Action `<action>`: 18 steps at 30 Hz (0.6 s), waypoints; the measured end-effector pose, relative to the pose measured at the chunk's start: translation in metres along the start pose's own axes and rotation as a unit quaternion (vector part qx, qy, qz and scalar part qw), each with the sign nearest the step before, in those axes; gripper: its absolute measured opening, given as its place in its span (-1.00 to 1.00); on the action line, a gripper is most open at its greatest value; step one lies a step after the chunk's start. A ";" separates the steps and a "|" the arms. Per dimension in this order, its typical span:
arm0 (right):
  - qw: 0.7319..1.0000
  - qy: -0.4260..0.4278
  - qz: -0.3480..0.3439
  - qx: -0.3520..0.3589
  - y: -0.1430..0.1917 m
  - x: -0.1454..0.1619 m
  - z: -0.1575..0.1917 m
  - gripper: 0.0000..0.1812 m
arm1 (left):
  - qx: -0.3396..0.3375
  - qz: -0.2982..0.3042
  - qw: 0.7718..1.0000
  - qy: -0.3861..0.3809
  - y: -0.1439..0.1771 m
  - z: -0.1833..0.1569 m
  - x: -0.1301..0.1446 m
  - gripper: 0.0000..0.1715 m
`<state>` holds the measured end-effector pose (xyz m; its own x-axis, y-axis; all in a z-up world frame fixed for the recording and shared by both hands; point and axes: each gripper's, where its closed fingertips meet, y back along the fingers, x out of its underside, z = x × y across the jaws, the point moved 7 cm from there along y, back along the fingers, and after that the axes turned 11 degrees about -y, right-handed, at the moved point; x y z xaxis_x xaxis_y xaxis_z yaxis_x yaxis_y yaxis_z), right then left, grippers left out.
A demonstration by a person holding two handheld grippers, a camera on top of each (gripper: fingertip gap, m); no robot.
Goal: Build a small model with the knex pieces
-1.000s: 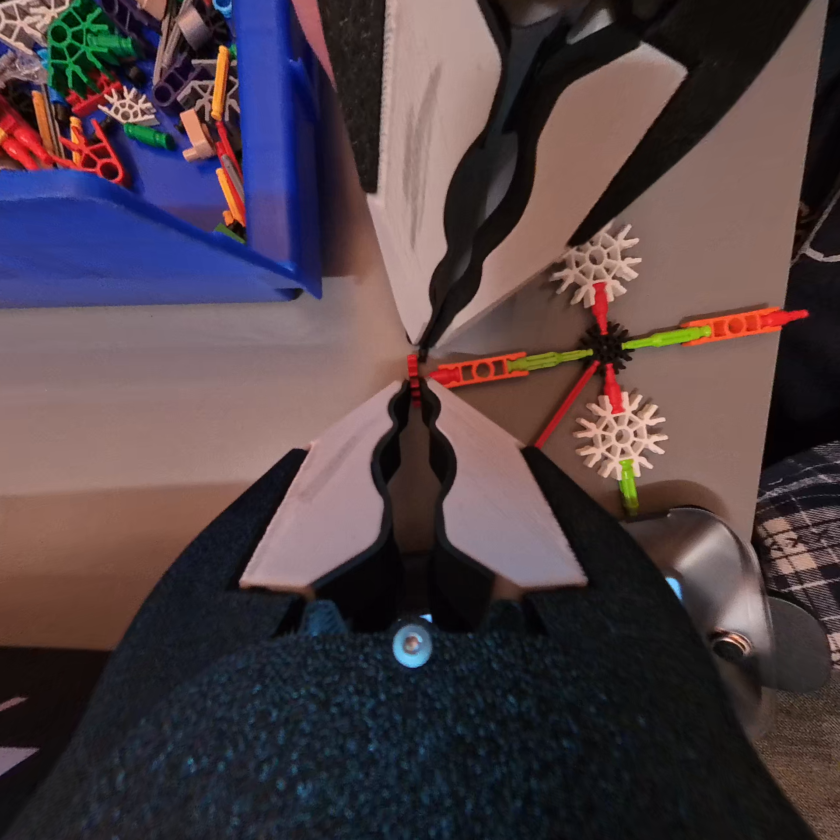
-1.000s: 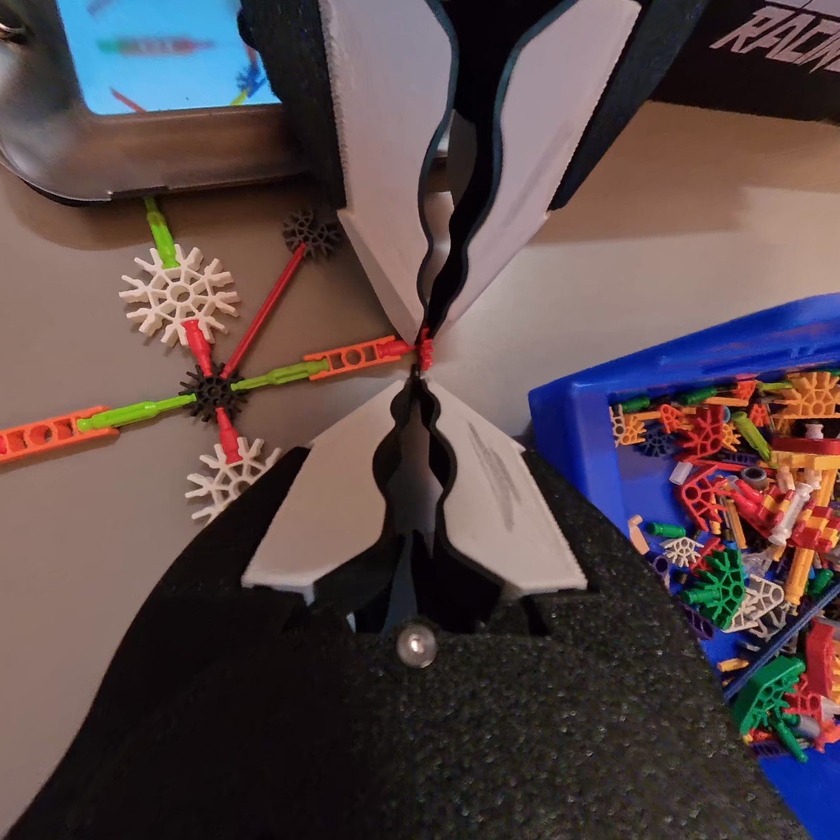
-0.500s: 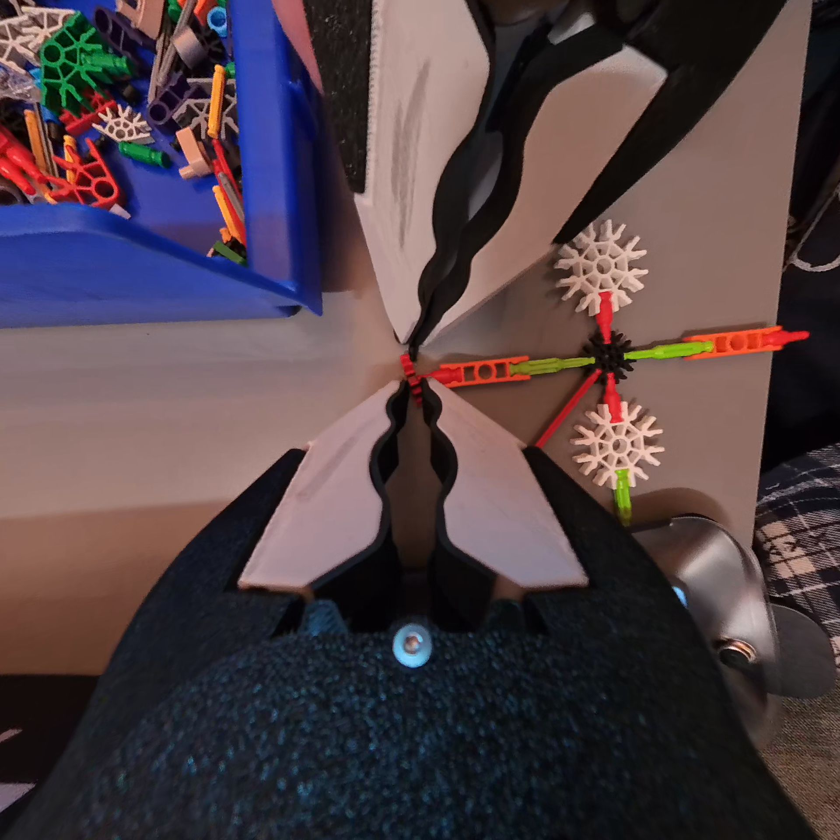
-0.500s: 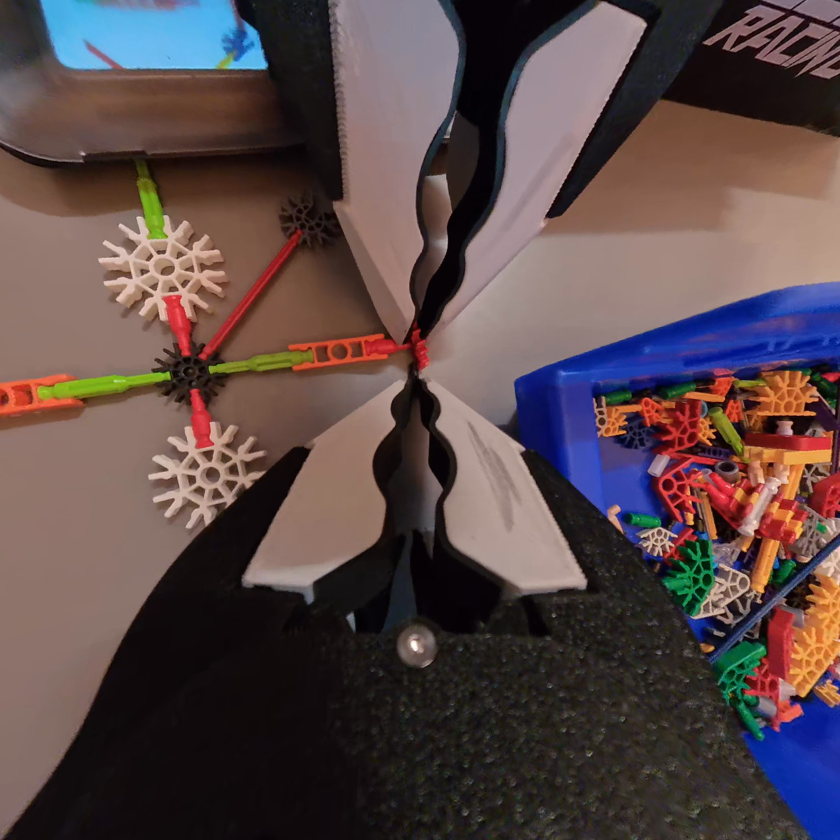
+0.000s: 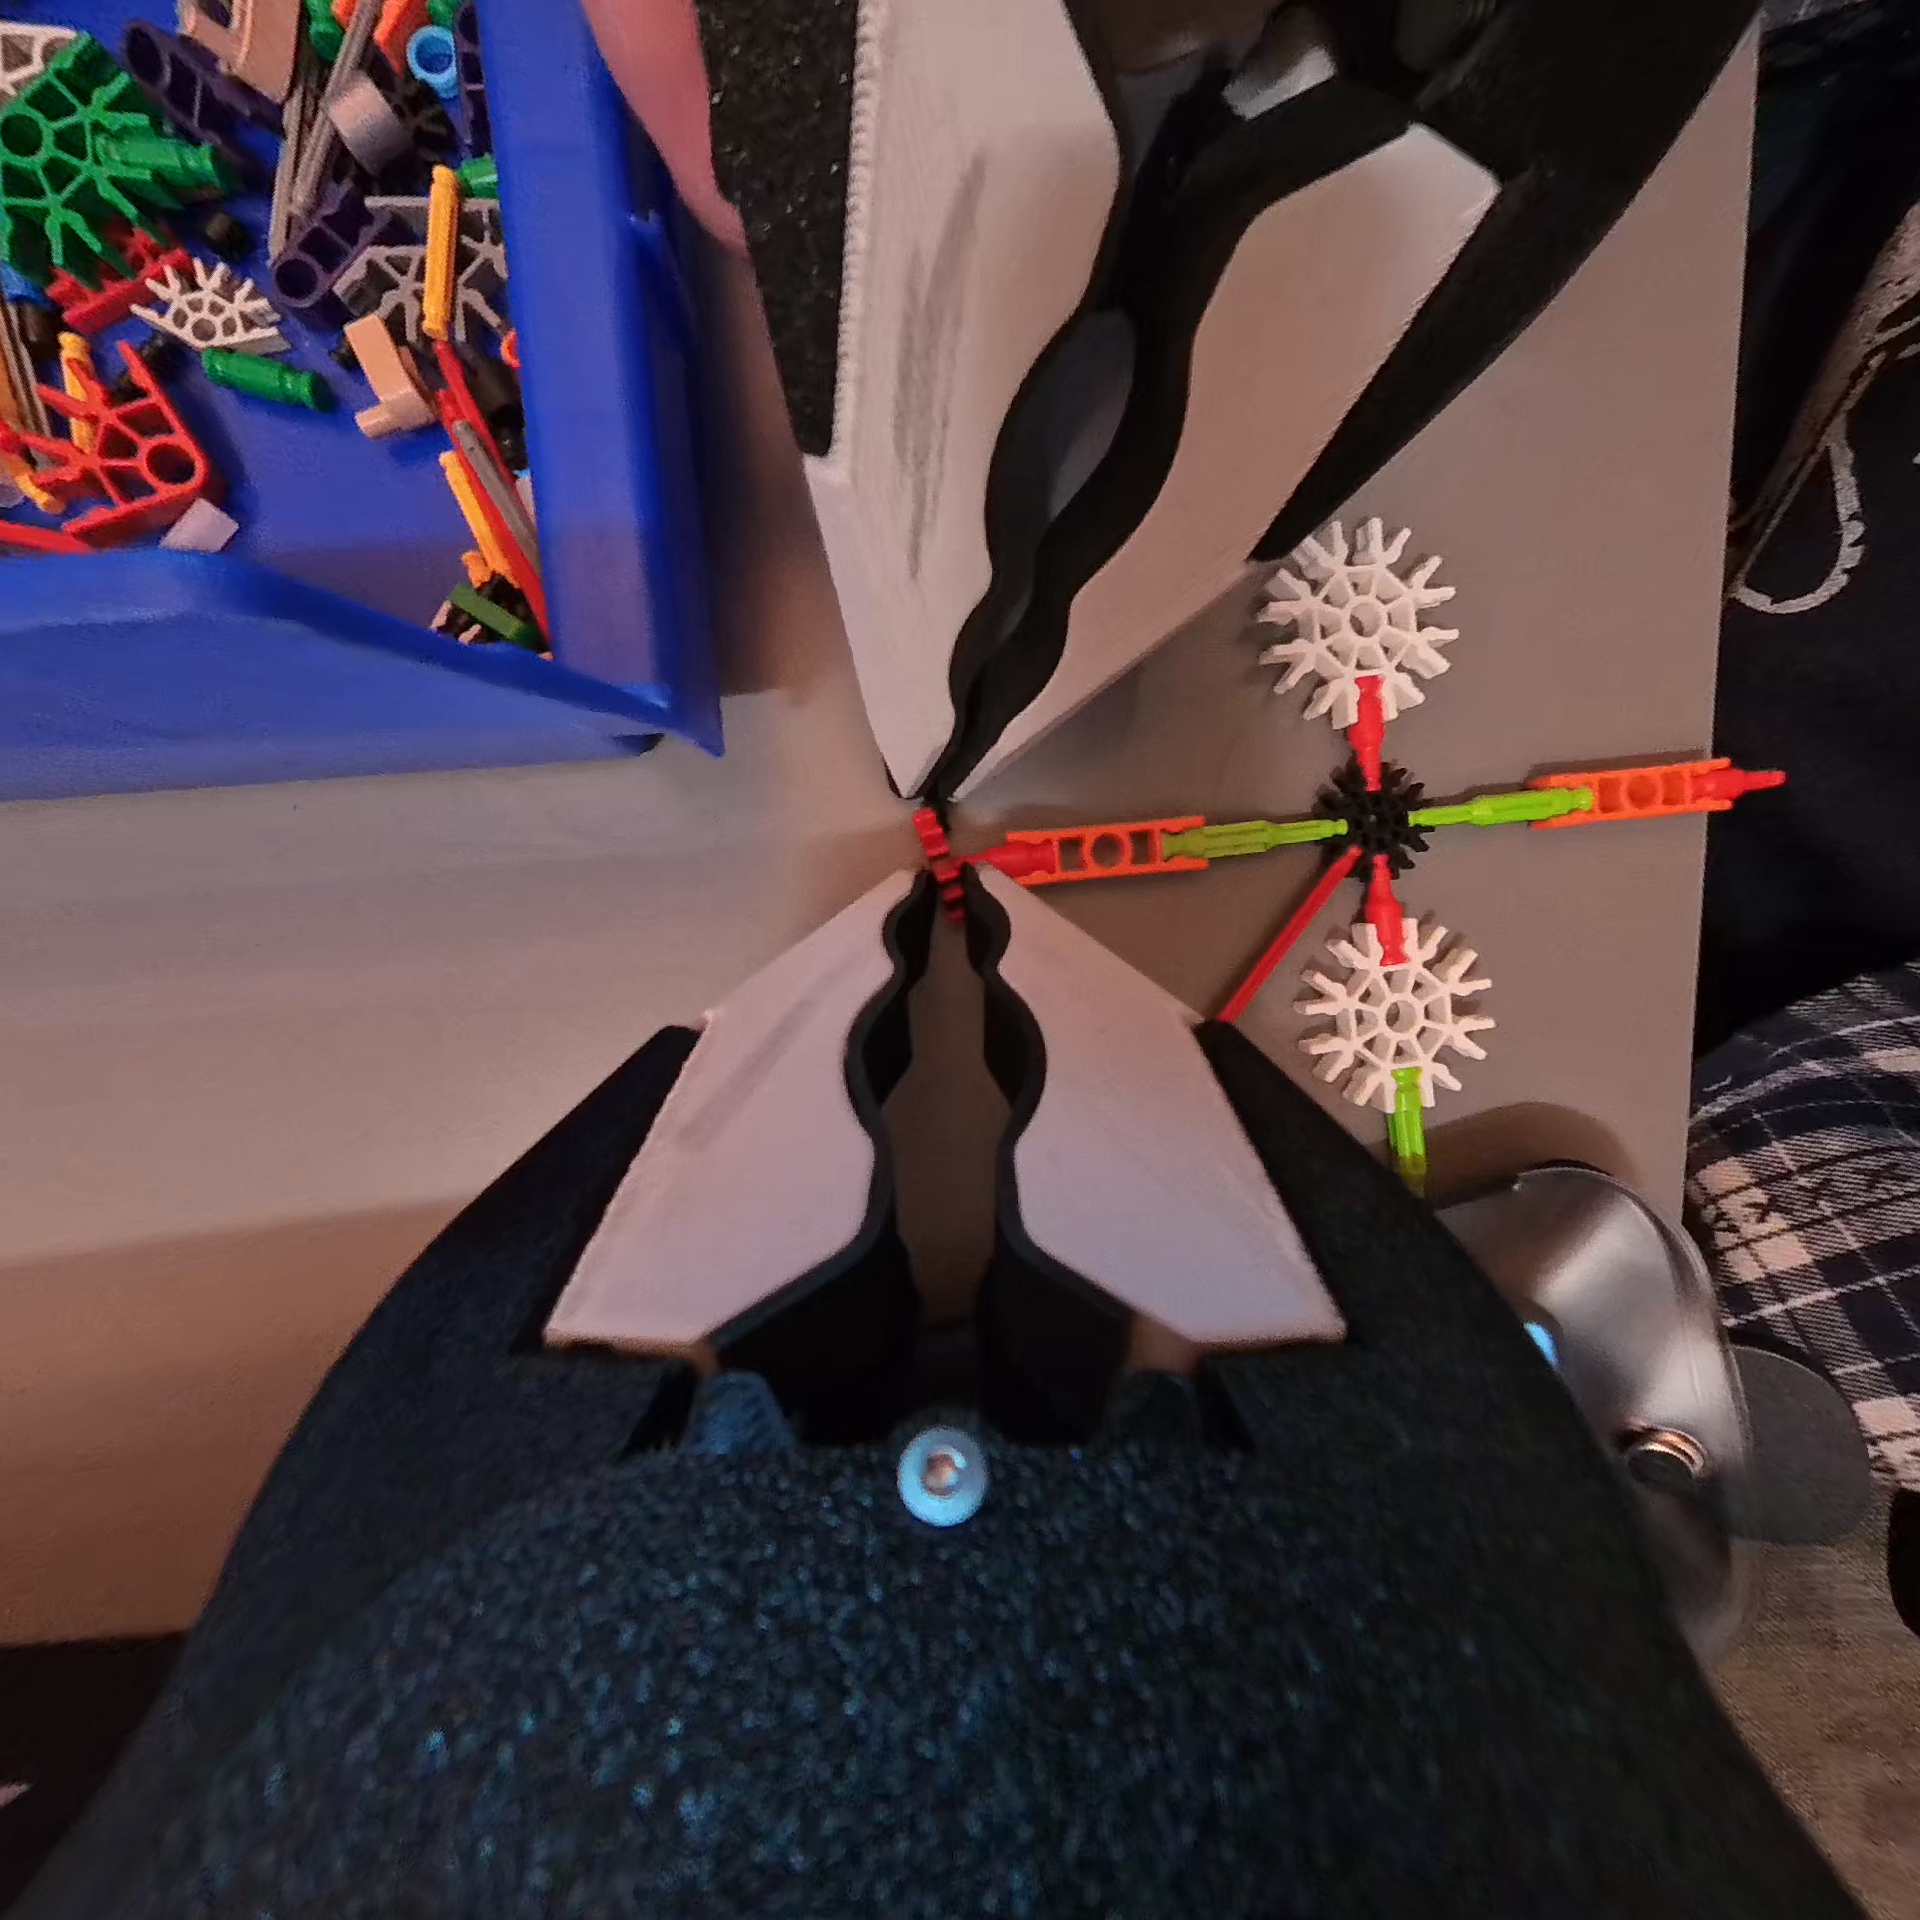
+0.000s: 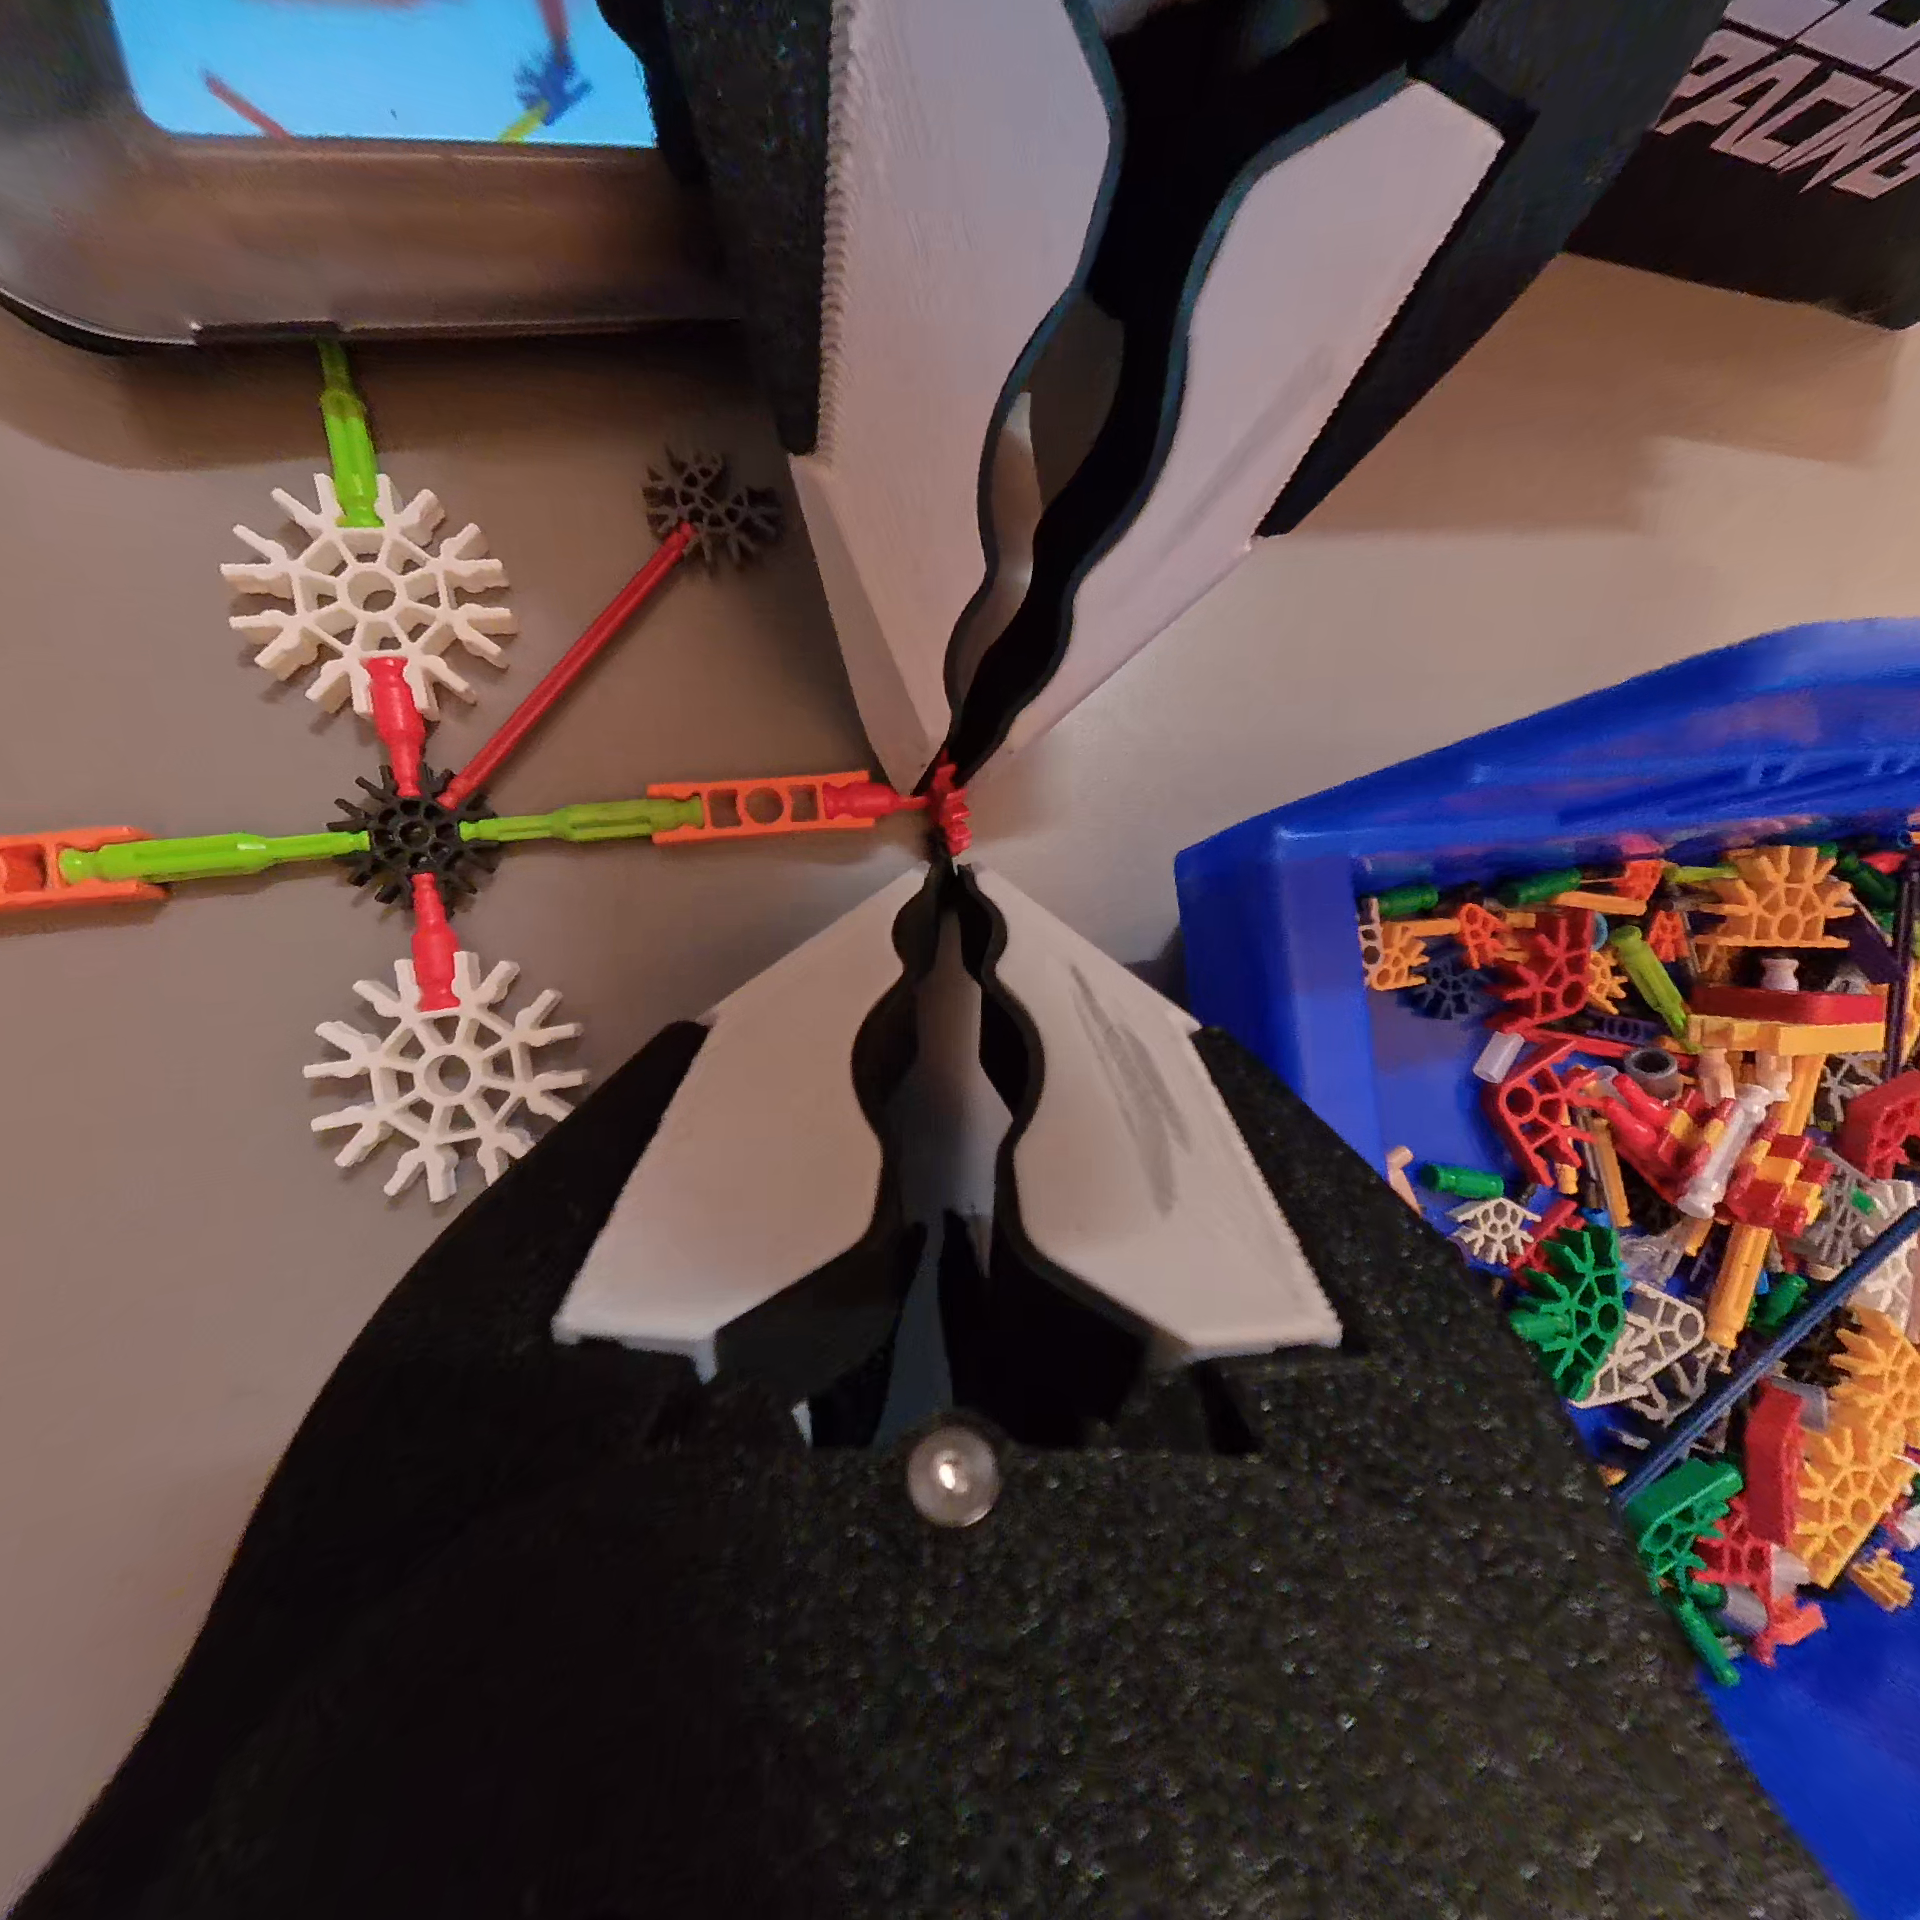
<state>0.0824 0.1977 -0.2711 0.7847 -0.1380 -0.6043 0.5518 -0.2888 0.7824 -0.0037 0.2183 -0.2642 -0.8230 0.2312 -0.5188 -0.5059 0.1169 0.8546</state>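
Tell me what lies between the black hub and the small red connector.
In the right wrist view, a green rod, an orange piece and a short red rod run from hub to connector.

Surface: a plain beige-grey tabletop [image 6: 1351, 582], matte, its edge showing at the right of the left wrist view

Bin: a blue plastic bin [image 6: 1278, 935] full of mixed construction-toy pieces, resting on the tabletop

Assembly: a flat rod-and-connector assembly [image 6: 416, 826] lying on the tabletop, with a black hub, two white snowflake connectors, green and red rods and orange links

Device: a dark-framed screen device [image 6: 364, 249] at the tabletop's far side, a green rod's end touching or under it
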 end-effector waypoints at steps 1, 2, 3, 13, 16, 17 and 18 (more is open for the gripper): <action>1.000 0.002 0.000 0.003 0.000 0.000 0.000 -0.98 | 0.002 -0.002 1.000 0.002 0.000 0.000 0.000 -0.95; 1.000 0.002 -0.001 0.006 0.000 0.000 0.000 -0.98 | 0.004 -0.004 1.000 0.002 -0.001 0.000 0.000 -0.95; 1.000 0.001 -0.001 0.007 0.000 0.000 0.001 -0.98 | 0.005 -0.005 1.000 0.002 -0.001 0.000 0.000 -0.95; 1.000 0.001 -0.006 0.015 0.000 0.001 0.002 -0.97 | 0.012 -0.002 1.000 -0.002 -0.001 0.000 -0.001 -0.95; 1.000 0.003 -0.009 0.022 0.000 0.001 0.002 -0.94 | 0.010 0.001 1.000 -0.005 -0.001 0.000 -0.001 -0.95; 1.000 0.004 -0.011 0.024 0.000 0.001 0.002 -0.92 | 0.009 0.002 1.000 -0.006 -0.001 0.000 -0.001 -0.95; 1.000 0.005 -0.012 0.025 0.000 0.001 0.002 -0.91 | 0.010 0.003 1.000 -0.006 -0.001 -0.001 -0.001 -0.95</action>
<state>0.0827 0.1957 -0.2714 0.7741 -0.1216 -0.6213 0.5560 -0.3386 0.7591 -0.0026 0.2173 -0.2642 -0.8221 0.2442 -0.5143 -0.4964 0.1348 0.8575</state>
